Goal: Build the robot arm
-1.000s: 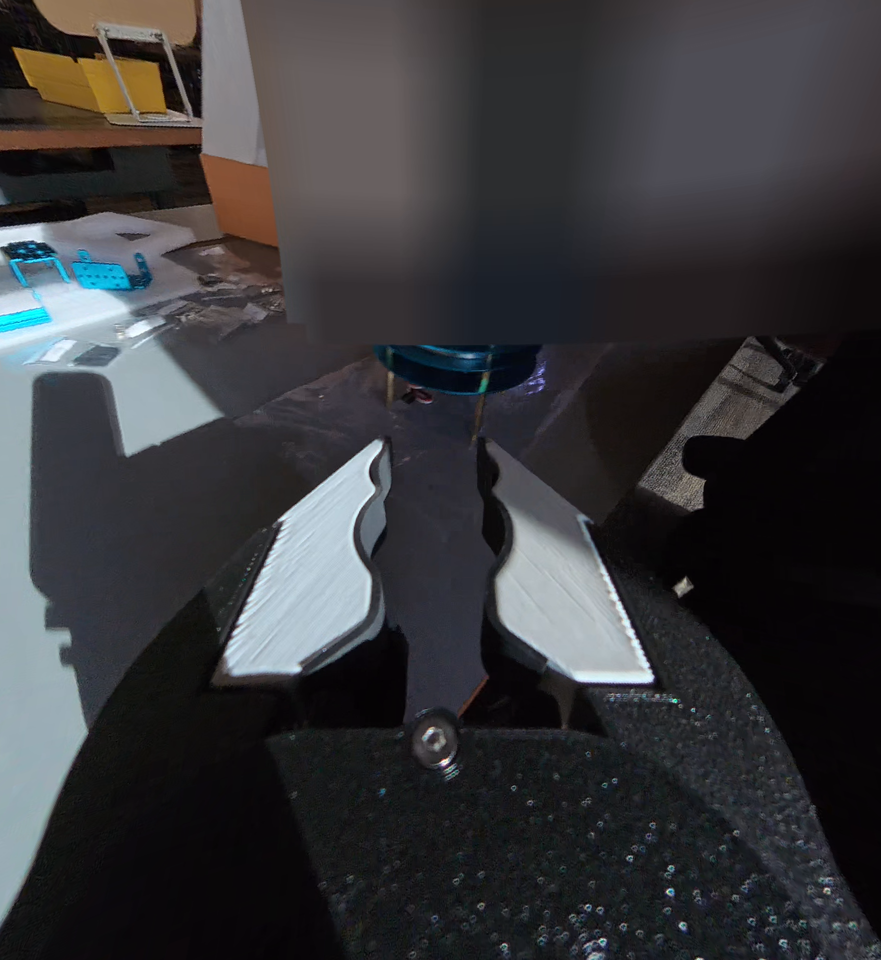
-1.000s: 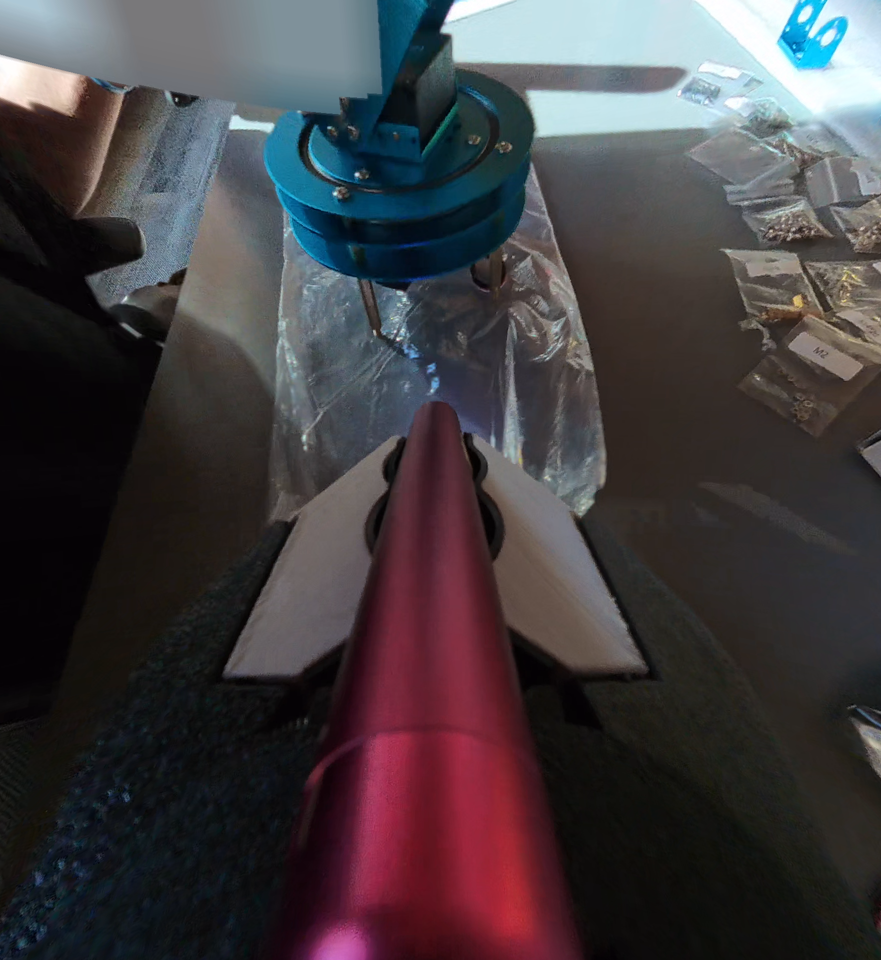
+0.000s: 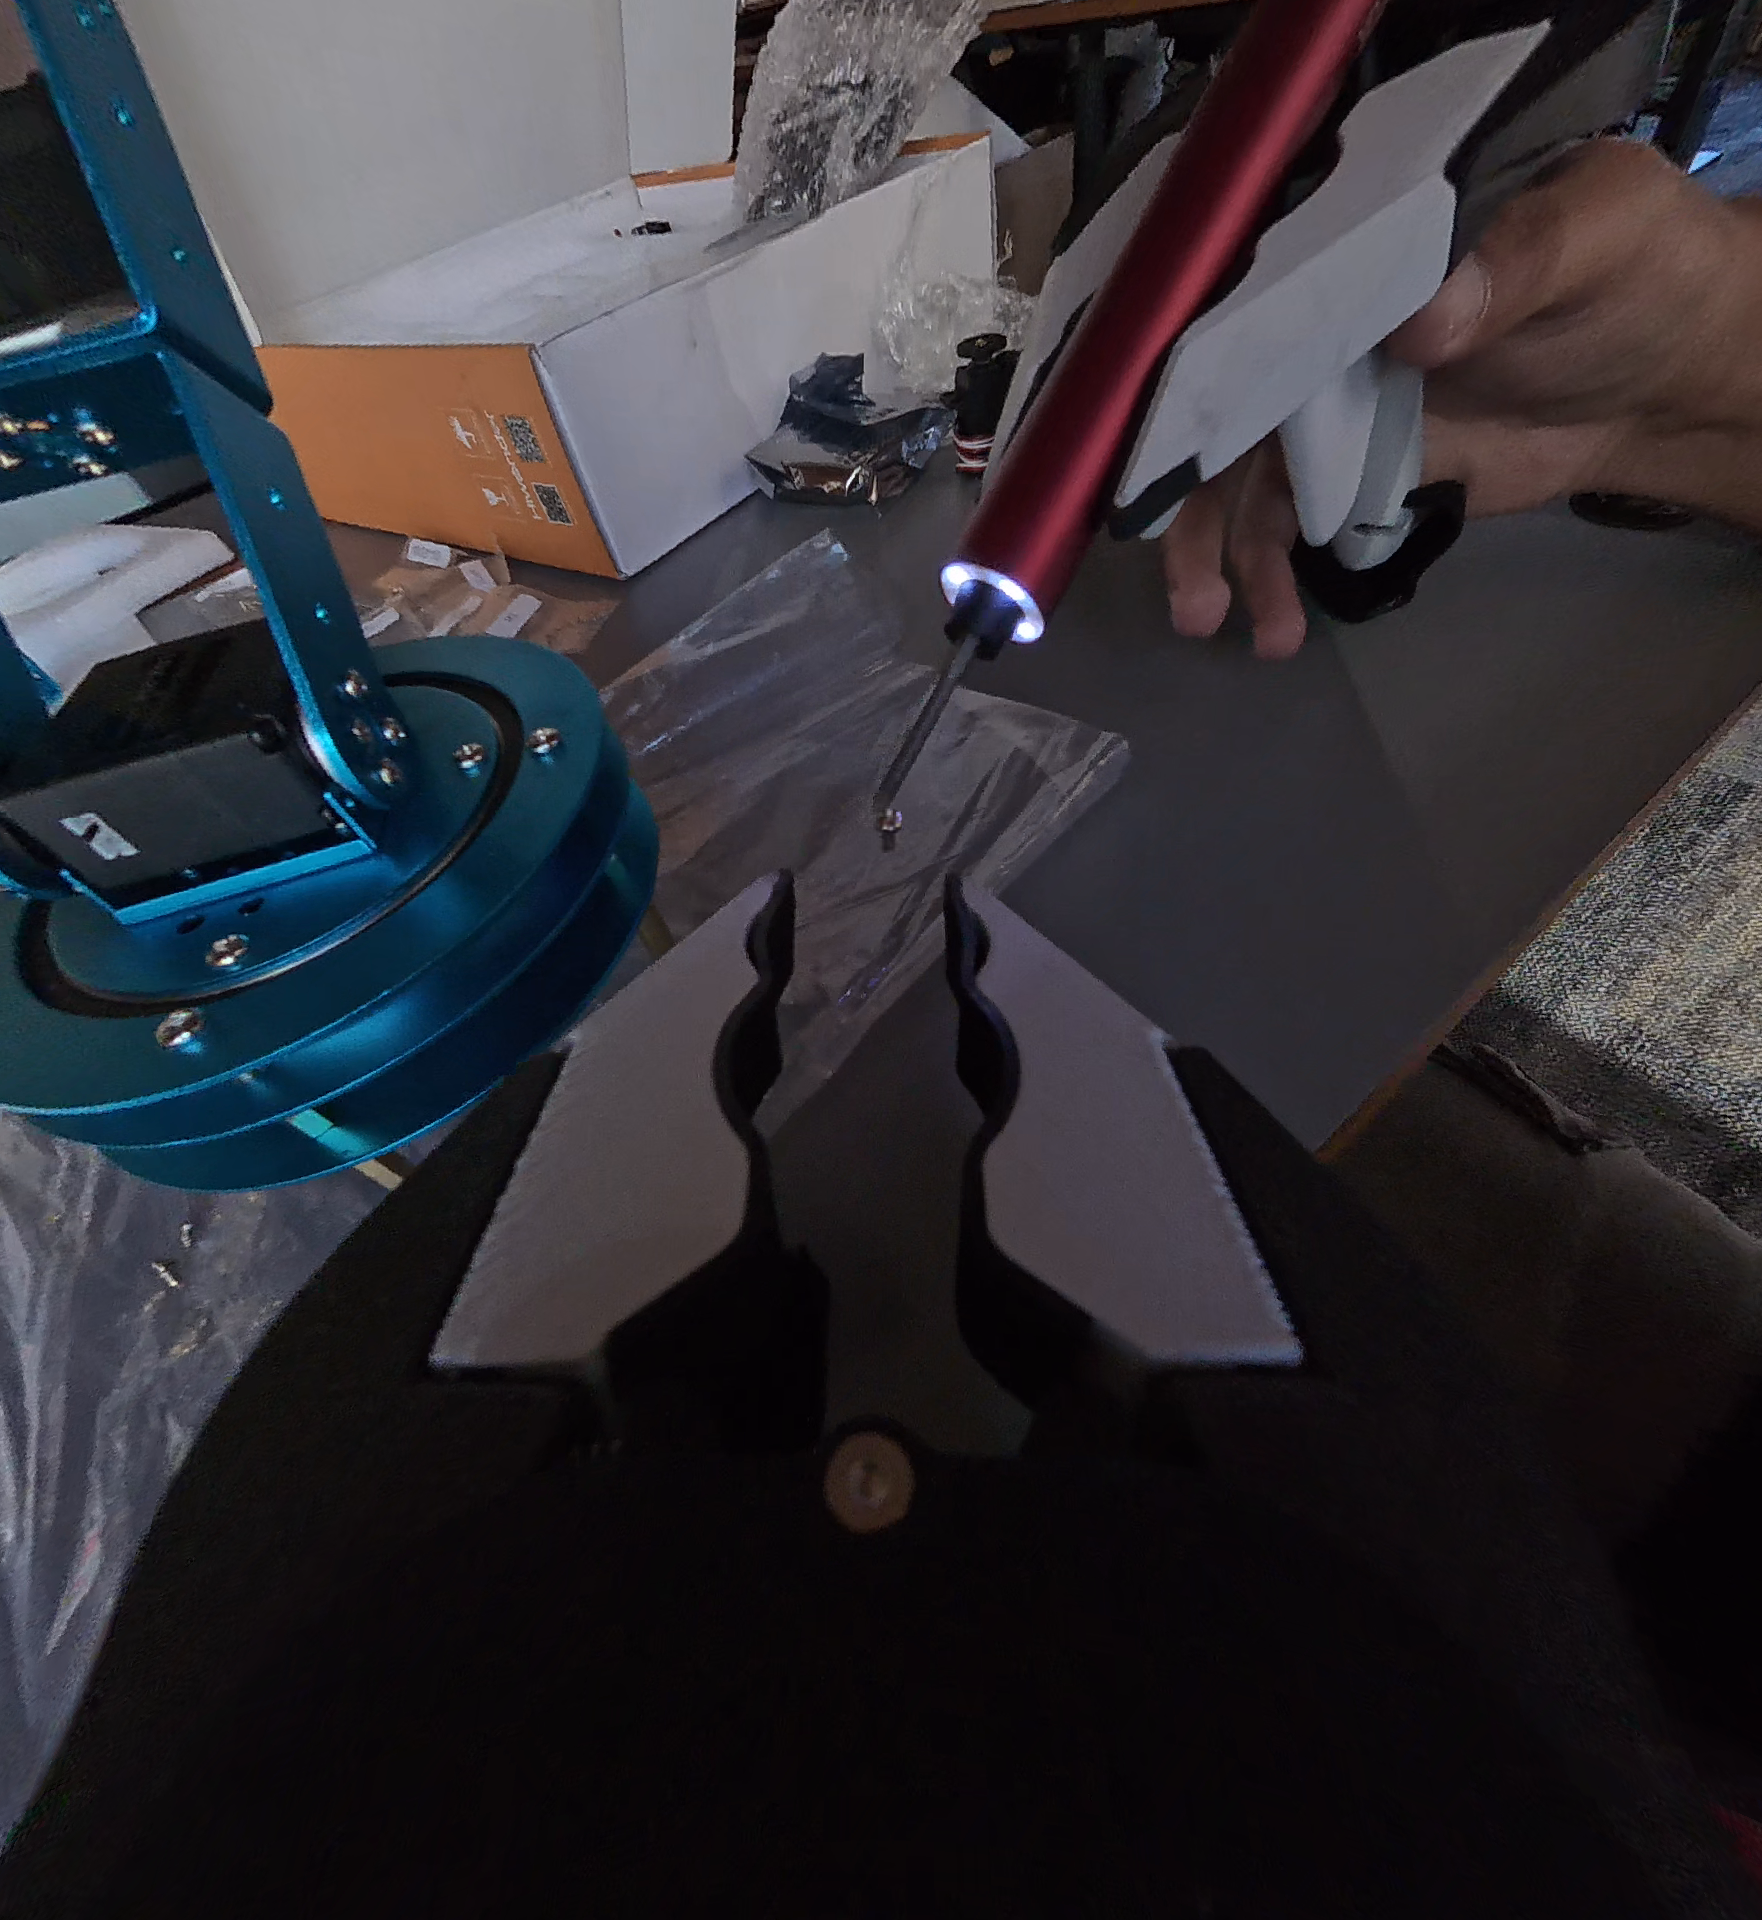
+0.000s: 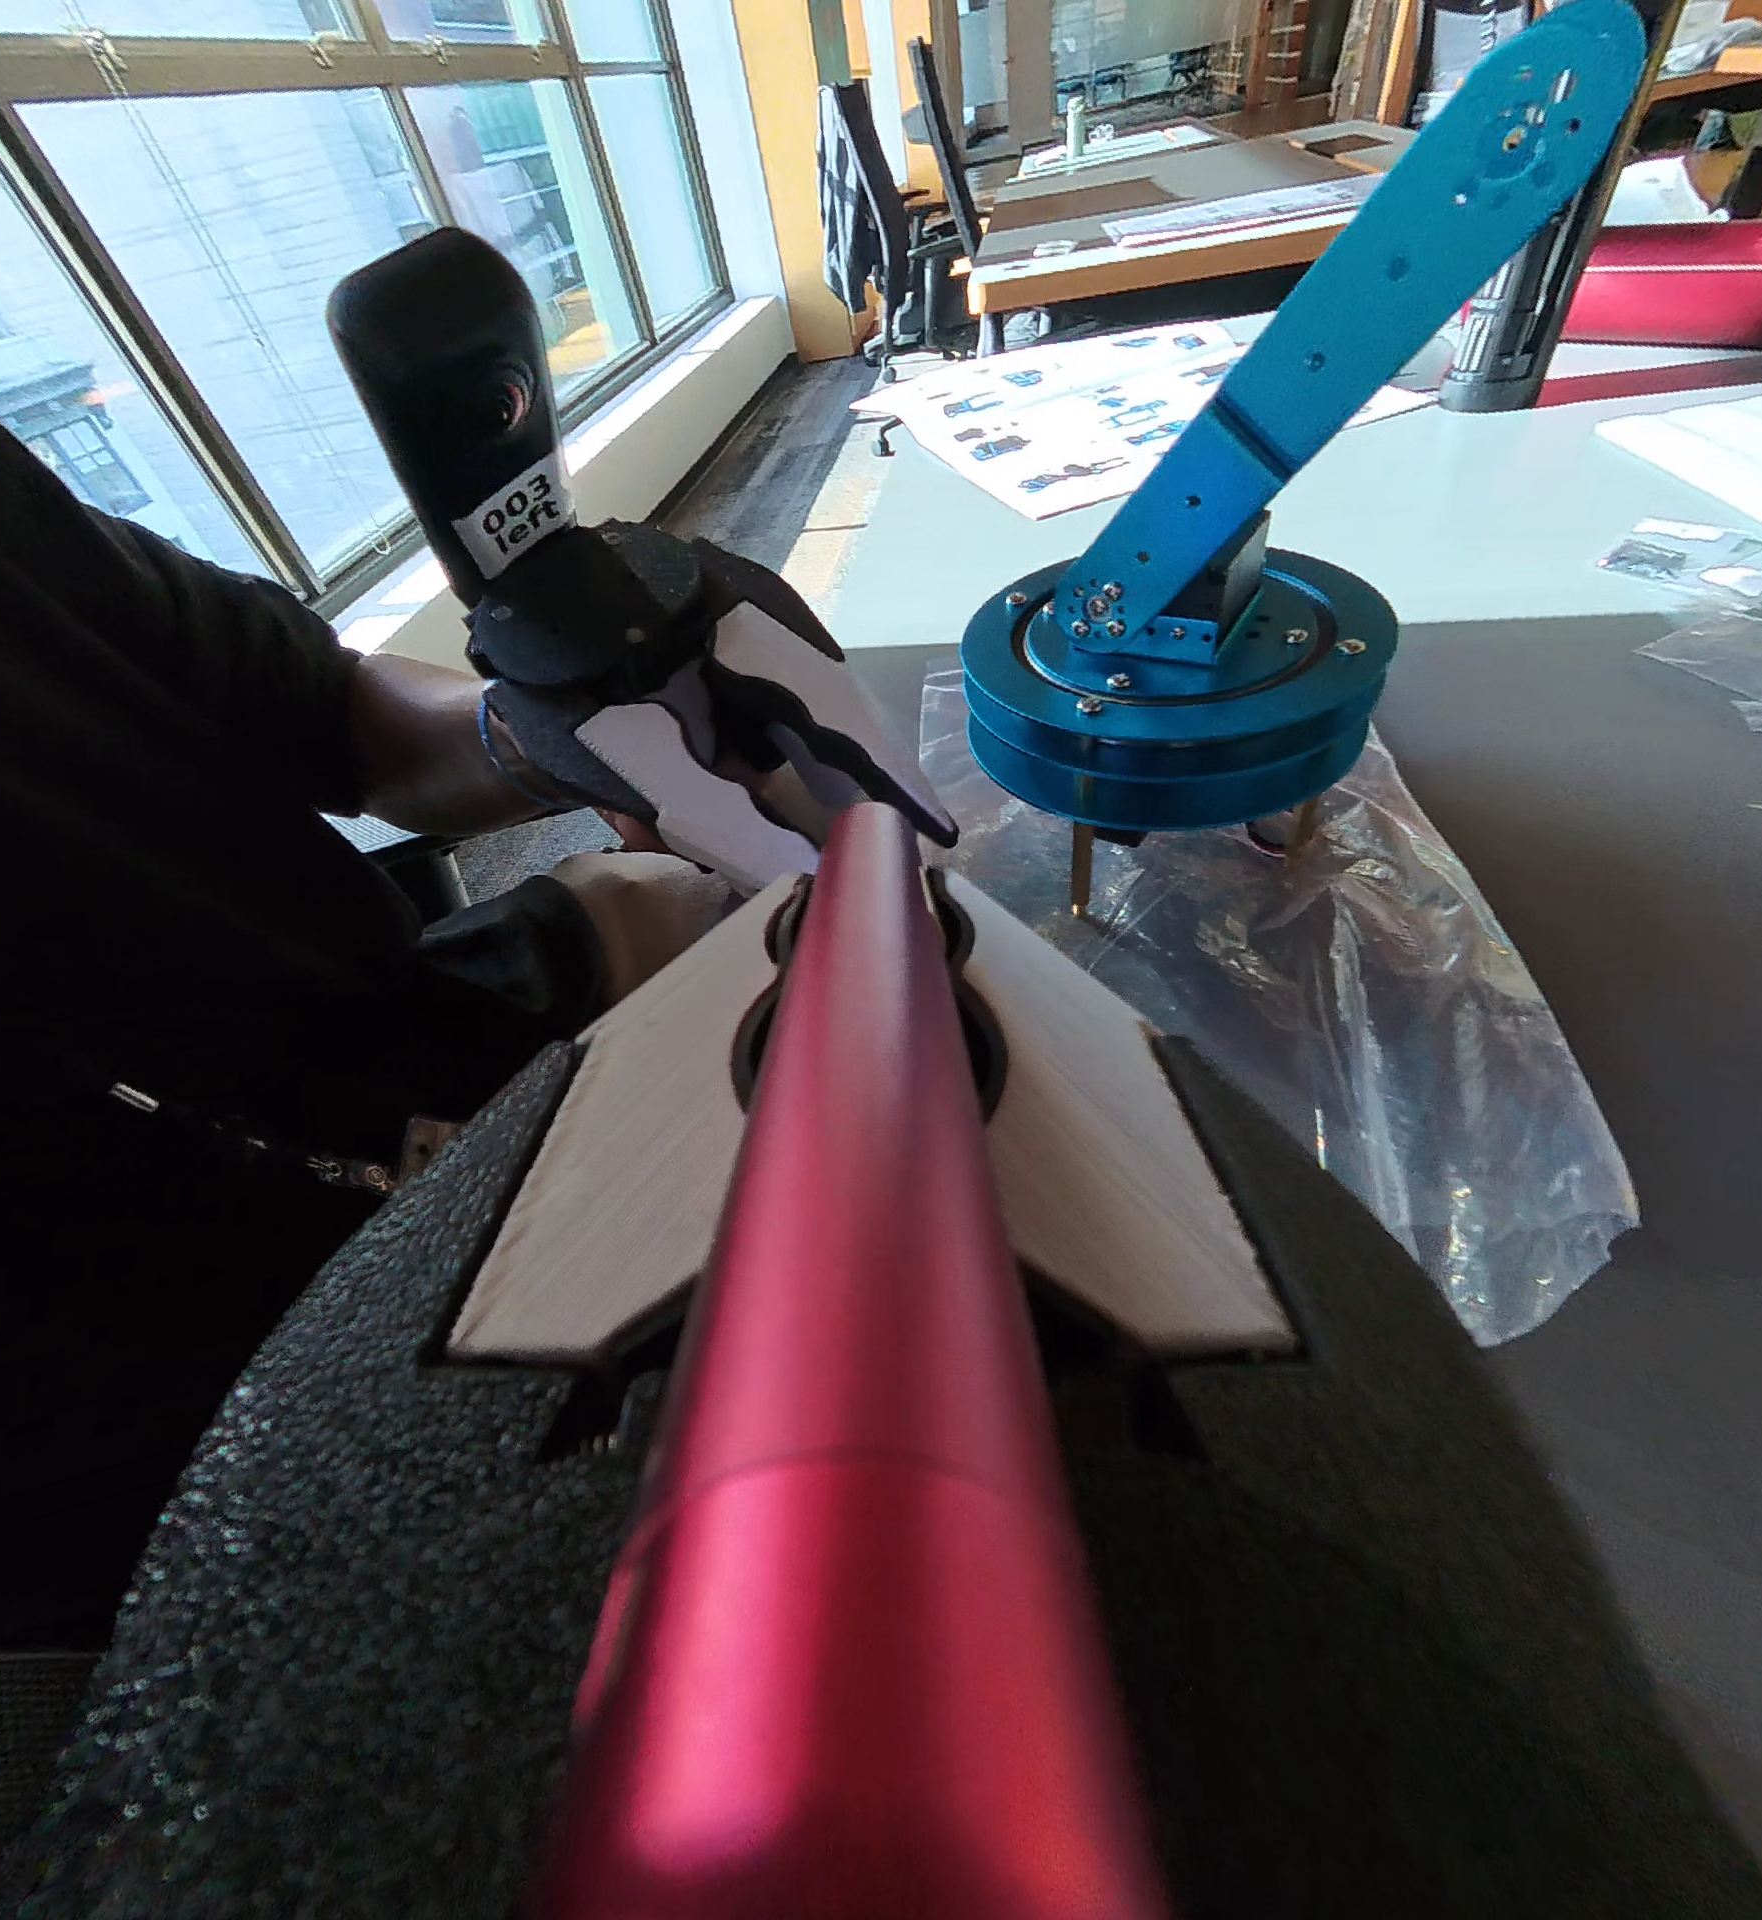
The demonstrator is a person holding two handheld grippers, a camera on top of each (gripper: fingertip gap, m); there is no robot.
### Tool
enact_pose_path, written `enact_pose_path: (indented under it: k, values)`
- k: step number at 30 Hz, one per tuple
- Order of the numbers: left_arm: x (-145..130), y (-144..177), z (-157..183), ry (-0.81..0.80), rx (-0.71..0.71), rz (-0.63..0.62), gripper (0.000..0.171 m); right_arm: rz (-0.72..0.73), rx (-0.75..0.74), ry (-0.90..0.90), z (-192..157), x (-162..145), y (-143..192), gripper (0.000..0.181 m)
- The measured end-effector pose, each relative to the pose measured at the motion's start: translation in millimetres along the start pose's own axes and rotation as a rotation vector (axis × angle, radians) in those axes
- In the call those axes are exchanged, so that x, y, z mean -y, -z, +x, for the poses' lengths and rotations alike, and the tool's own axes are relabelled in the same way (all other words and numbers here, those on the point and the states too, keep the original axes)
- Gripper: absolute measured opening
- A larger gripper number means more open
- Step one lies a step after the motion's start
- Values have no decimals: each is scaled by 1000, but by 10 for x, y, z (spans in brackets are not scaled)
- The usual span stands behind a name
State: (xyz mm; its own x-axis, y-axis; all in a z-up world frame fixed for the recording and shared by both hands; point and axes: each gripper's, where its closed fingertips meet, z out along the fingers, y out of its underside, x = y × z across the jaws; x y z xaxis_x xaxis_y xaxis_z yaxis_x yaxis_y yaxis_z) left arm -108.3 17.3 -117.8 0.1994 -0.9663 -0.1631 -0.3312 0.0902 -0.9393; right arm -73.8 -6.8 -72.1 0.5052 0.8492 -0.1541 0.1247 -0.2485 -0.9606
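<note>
My right gripper [image 4: 861, 883] is shut on a red electric screwdriver [image 4: 846, 1299]. In the left wrist view the screwdriver [image 3: 1137, 343] points down-left with its ring light on and a small screw [image 3: 889, 821] on the bit tip, held above a clear plastic bag [image 3: 835, 769]. My left gripper [image 3: 866, 904] is open and empty, just below the screw; it also shows in the right wrist view [image 4: 752, 727]. A blue metal turntable base with a black servo and bracket [image 3: 233, 883] stands on brass legs at the left, and at the right in the right wrist view [image 4: 1178, 675].
An orange and white cardboard box [image 3: 648, 395] lies behind the bag. Small bags of hardware [image 3: 461, 592] lie near it. The grey table edge [image 3: 1583, 894] runs at the right, carpet beyond. A printed sheet [image 4: 1095, 416] and other desks stand far off. The gap from one gripper's tips to the other's is roughly 7 cm.
Both grippers have pulled back and up from the blue base. The screwdriver now shows in the left wrist view with a screw on its tip. The left gripper stays open.
</note>
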Motion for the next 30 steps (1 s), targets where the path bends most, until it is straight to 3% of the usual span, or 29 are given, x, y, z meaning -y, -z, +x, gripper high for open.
enact_pose_path:
  k: [8, 30]
  values:
    - [161, 35, 53, -62, -14, 62, 18, 9, 28, 9, -75, 21, -20, 22]
    - [199, 92, 52, -128, 1, 85, 2, 32, 35, -1, -100, 62, 53, 22]
